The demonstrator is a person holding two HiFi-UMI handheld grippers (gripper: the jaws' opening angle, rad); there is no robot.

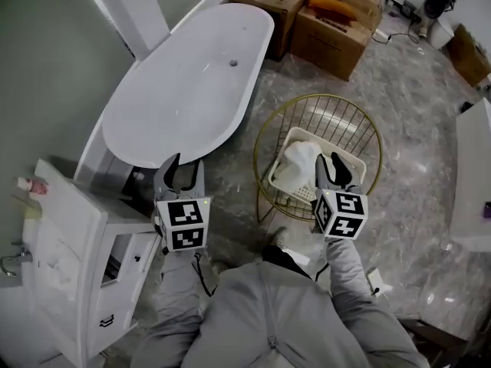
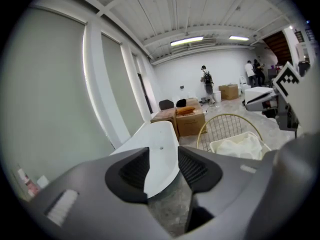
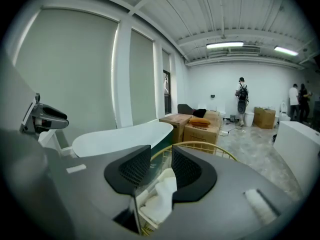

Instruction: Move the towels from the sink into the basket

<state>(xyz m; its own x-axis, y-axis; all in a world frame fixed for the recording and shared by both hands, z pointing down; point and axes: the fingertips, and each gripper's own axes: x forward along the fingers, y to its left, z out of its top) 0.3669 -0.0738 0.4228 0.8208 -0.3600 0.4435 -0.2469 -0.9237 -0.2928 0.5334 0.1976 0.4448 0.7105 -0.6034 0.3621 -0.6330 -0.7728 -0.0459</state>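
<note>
White bathtub (image 1: 184,90) on grey marble floor (image 1: 406,205), cardboard boxes (image 1: 330,21) behind, strip lights (image 2: 186,41) overhead

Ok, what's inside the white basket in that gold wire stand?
A crumpled white towel fills the basket. Anything beneath the cloth is covered, and in the head view the right tool hides the basket's right corner.
</note>
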